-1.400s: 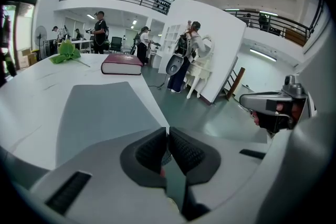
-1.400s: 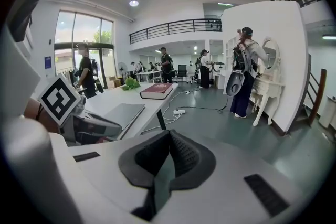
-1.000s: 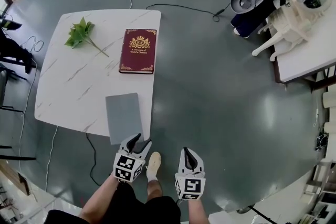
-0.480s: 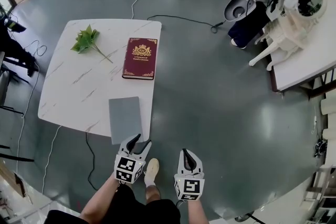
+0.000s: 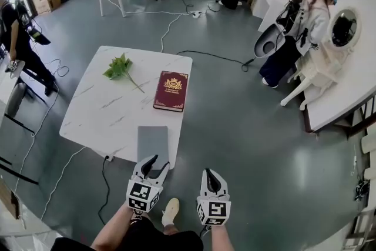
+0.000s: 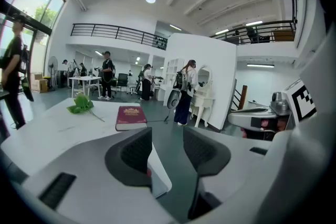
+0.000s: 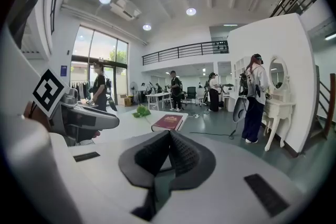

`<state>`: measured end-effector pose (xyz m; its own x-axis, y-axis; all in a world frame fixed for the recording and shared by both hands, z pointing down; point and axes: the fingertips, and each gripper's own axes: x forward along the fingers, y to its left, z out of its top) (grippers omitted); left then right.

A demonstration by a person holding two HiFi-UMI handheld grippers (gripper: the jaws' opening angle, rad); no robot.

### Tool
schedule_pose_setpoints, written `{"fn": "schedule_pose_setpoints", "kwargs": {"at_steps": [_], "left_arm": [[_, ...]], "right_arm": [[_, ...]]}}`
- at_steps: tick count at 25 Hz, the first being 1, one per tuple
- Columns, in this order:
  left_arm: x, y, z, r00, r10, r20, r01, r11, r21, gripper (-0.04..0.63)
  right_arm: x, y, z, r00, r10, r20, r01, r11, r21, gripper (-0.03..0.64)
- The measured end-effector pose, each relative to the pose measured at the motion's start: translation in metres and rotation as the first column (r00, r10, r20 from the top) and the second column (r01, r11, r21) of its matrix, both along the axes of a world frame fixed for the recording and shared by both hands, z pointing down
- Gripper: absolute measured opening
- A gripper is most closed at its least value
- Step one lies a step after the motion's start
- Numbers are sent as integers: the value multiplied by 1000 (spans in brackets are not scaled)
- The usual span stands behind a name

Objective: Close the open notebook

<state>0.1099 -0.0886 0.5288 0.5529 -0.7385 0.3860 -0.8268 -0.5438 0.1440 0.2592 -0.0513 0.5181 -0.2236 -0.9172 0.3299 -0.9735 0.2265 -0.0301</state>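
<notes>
A grey notebook (image 5: 153,144) lies shut and flat at the near edge of the white marble table (image 5: 100,109). My left gripper (image 5: 157,163) hovers just in front of that near edge, open, with nothing between its jaws; the left gripper view shows the gap (image 6: 167,149). Level with it, off the table to the right, my right gripper (image 5: 210,174) is shut on nothing, its pads meeting (image 7: 169,136). A dark red hardcover book (image 5: 171,91) lies shut farther back on the table, and shows in both gripper views (image 6: 130,117) (image 7: 169,121).
A green leafy sprig (image 5: 121,67) lies at the table's far left. Cables (image 5: 176,20) run across the grey floor. A white dressing table and chair (image 5: 320,76) with a person beside them stand at the right. More tables and people fill the back. My shoe (image 5: 170,208) is below.
The head view has tipped up and shows more of the room; the table has shifted down and right in it. Both grippers keep their places and states.
</notes>
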Motion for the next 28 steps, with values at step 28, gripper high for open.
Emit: {"fn": "schedule_pose_setpoints", "kwargs": {"at_steps": [28], "left_arm": [[-142,98,-128,923,-386,0,374,894,247,43]], "right_arm": [[-146,27,-113,916,-401,0,388,887,248,15]]}}
